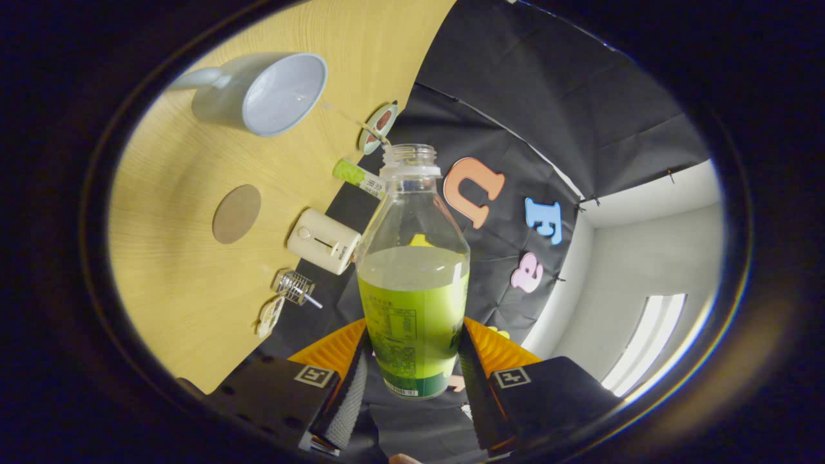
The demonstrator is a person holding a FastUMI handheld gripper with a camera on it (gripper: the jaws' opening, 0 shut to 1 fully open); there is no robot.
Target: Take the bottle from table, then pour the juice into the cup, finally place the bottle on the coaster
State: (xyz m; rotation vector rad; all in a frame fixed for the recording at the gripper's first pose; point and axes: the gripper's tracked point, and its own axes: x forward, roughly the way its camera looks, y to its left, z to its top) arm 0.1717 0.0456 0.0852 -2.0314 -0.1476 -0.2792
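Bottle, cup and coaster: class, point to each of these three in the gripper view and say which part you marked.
bottle (pixel 412 303): gripper view, its label, between the gripper's fingers.
cup (pixel 283 93): gripper view, its inner wall.
coaster (pixel 236 214): gripper view, the middle of its flat top.

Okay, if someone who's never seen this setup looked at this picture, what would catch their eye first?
First the bottle, clamped between the fingers of the gripper, its cap off and green juice filling the lower part. Next the pale cup beyond the fingers on the wooden table, seen tipped because the view itself is tilted, with a thin stream running from the bottle's mouth toward it. Between cup and gripper lies the round brown coaster, with nothing on it.
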